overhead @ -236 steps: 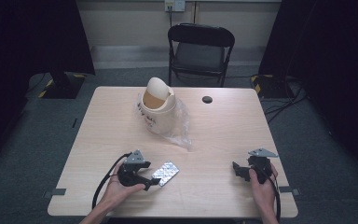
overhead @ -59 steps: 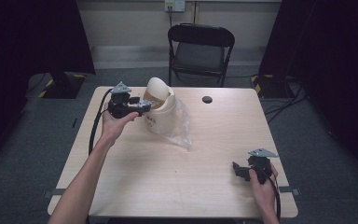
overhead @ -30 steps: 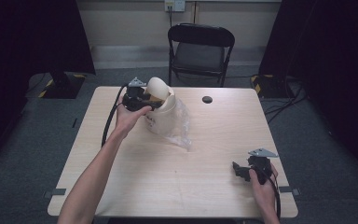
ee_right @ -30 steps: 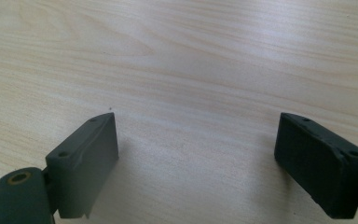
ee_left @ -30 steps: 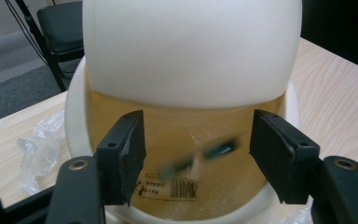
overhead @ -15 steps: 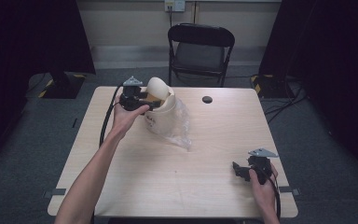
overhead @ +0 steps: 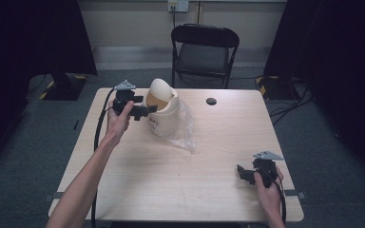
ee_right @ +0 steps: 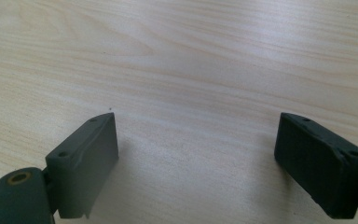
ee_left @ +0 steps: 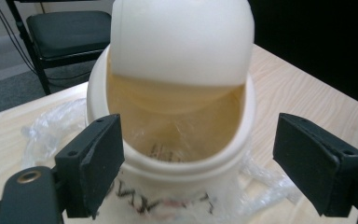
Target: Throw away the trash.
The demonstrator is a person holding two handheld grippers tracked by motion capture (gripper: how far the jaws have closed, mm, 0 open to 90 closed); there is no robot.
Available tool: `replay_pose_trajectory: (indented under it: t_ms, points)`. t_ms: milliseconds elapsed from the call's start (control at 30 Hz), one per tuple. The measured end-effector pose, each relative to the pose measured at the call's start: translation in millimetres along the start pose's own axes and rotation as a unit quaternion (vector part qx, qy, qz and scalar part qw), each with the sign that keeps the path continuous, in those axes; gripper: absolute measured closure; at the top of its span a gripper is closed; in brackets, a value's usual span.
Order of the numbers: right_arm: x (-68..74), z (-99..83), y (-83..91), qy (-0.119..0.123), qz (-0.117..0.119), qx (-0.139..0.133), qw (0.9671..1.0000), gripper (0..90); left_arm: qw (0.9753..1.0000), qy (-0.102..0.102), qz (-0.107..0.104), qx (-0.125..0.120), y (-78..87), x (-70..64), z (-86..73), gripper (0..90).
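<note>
Cream bin (overhead: 164, 114) with a domed swing lid, standing toward the far left of the table (overhead: 138, 180), taken as landmark. Bare wood wide open from the bin toward the near edge and rightward. Crumpled clear plastic (overhead: 183, 135) spilling from under the bin, on its right and near side. Left gripper (overhead: 142, 111) held level just left of the bin, jaws spread wide, tips at the mouth under the tilted lid, gripping nothing. Seen in the left gripper view: clear liner (ee_left: 177, 135) inside the bin, dark marks through it too blurred to read, black scrawl on the bin's front cut off at the frame's bottom. Right gripper (overhead: 243, 173) far off near the table's near right corner, jaws likewise spread, low over bare wood. Small black disc (overhead: 211, 101) right of the bin, well apart. Black chair (overhead: 203, 52) beyond the far edge.
</note>
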State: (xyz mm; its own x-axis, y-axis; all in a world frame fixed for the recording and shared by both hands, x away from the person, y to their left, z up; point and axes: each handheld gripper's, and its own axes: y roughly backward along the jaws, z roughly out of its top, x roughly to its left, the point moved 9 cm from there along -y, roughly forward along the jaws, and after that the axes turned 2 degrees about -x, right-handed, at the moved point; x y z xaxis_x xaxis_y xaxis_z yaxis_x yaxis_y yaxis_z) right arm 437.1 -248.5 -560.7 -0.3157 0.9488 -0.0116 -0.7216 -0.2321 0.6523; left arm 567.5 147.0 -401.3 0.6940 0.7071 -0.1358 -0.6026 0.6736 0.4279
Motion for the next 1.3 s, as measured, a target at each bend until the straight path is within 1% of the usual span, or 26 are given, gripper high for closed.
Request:
replay_pose_trajectory:
  t_ms: [33, 100, 167, 267, 300, 333, 367, 400, 433, 500, 533, 567, 600, 633, 733, 800, 833, 867, 900, 933, 967, 1133, 1167, 1200, 1233, 1300]
  points:
    - [-0.1, 0.0, 0.0, 0.000, 0.000, 0.000, 1.0000, 12.6, 0.9999, -0.009, -0.004, -0.002, 3.8, -2.2, -2.4, 15.9]
    - [0.0, 0.0, 0.0, 0.000, 0.000, 0.000, 1.0000, 12.6, 0.9999, -0.011, 0.001, 0.002, 6.7, -1.5, -5.6, 16.0]
    - [0.0, 0.0, 0.0, 0.000, 0.000, 0.000, 1.0000, 12.6, 0.9998, 0.009, 0.015, -0.004, 15.7, 1.9, -13.2, 16.2]
    - [-0.1, 0.1, 0.0, 0.001, 0.000, 0.000, 1.0000, 12.6, 0.9997, 0.011, 0.021, -0.011, 21.9, 2.0, -18.3, 16.2]
    - [0.0, 0.0, 0.0, 0.000, 0.000, 0.000, 1.0000, 12.6, 0.9997, 0.008, 0.022, -0.006, 24.9, 1.1, -21.8, 15.6]
    - [0.0, 0.0, 0.0, 0.000, 0.000, 0.000, 1.0000, 12.6, 0.9994, -0.007, 0.035, 0.004, 30.0, 0.9, -27.6, 15.9]
    - [-0.1, 0.0, 0.0, 0.000, 0.000, 0.000, 1.0000, 12.6, 0.9992, -0.004, 0.040, 0.001, 33.3, 0.1, -29.7, 16.0]
    - [-0.1, 0.0, 0.0, 0.000, 0.000, 0.000, 1.0000, 12.6, 0.9992, -0.004, 0.040, 0.001, 33.3, 0.1, -29.7, 16.1]
    - [-0.1, 0.1, 0.0, 0.001, 0.000, 0.000, 1.0000, 12.6, 0.9998, 0.002, 0.020, 0.006, 40.7, -5.3, -34.9, 16.0]
    - [-0.1, 0.0, 0.0, 0.000, 0.000, 0.000, 1.0000, 12.6, 0.9997, 0.010, 0.022, 0.011, 43.8, -6.6, -38.1, 16.2]
    - [-0.1, 0.0, 0.0, 0.000, 0.000, 0.000, 1.0000, 12.6, 0.9994, 0.011, 0.032, 0.006, 47.8, -6.2, -40.4, 16.2]
    - [-0.1, 0.1, 0.0, 0.001, 0.000, 0.000, 1.0000, 12.6, 0.9995, 0.012, 0.028, 0.007, 55.7, -8.3, -46.2, 16.0]
    - [-0.1, 0.1, 0.0, 0.001, 0.000, 0.000, 1.0000, 12.6, 0.9995, 0.012, 0.028, 0.007, 55.7, -8.3, -46.2, 15.8]
    - [-0.1, 0.1, 0.0, 0.001, 0.000, 0.000, 1.0000, 12.6, 0.9993, 0.010, 0.037, 0.002, 62.2, -7.3, -50.7, 15.9]
    - [0.0, 0.0, 0.0, 0.000, 0.000, 0.000, 1.0000, 12.6, 0.9992, 0.009, 0.039, 0.005, 68.8, -7.1, -54.9, 15.9]
    - [0.0, 0.0, 0.0, 0.000, 0.000, 0.000, 1.0000, 12.6, 0.9994, 0.011, 0.033, 0.005, 75.7, -8.9, -56.8, 15.8]
    - [0.0, 0.0, 0.0, 0.000, 0.000, 0.000, 1.0000, 12.6, 0.9995, 0.009, 0.029, -0.007, 83.5, -12.0, -56.3, 15.8]
    - [0.0, 0.0, 0.0, 0.000, 0.000, 0.000, 1.0000, 12.6, 0.9995, 0.009, 0.029, -0.007, 83.5, -12.0, -56.3, 15.8]
    - [0.0, 0.0, 0.0, 0.000, 0.000, 0.000, 1.0000, 12.6, 0.9995, 0.012, 0.019, -0.020, 87.6, -14.9, -56.1, 15.8]
    - [0.0, 0.0, 0.0, 0.000, 0.000, 0.000, 1.0000, 12.6, 0.9996, 0.015, 0.012, -0.021, 90.4, -17.4, -57.2, 15.6]
    - [0.0, 0.0, 0.0, 0.000, 0.000, 0.000, 1.0000, 12.6, 0.9996, 0.010, 0.021, -0.017, 94.6, -19.1, -62.1, 15.8]
    - [0.0, 0.0, 0.0, 0.000, 0.000, 0.000, 1.0000, 12.6, 0.9994, 0.004, 0.033, -0.006, 101.2, -21.0, -76.4, 16.0]
    - [0.0, 0.0, 0.0, 0.000, 0.000, 0.000, 1.0000, 12.6, 0.9988, -0.004, 0.048, -0.003, 104.8, -19.9, -84.6, 16.0]
    - [0.0, 0.0, 0.0, 0.000, 0.000, 0.000, 1.0000, 12.6, 0.9988, -0.004, 0.048, -0.003, 104.8, -19.9, -84.6, 15.9]
    - [0.0, 0.0, 0.0, 0.000, 0.000, 0.000, 1.0000, 12.6, 0.9987, -0.008, 0.051, 0.005, 108.7, -18.7, -93.7, 16.0]
    - [0.0, 0.0, 0.0, 0.000, 0.000, 0.000, 1.0000, 12.6, 0.9986, -0.005, 0.052, 0.007, 111.0, -18.0, -98.3, 15.9]
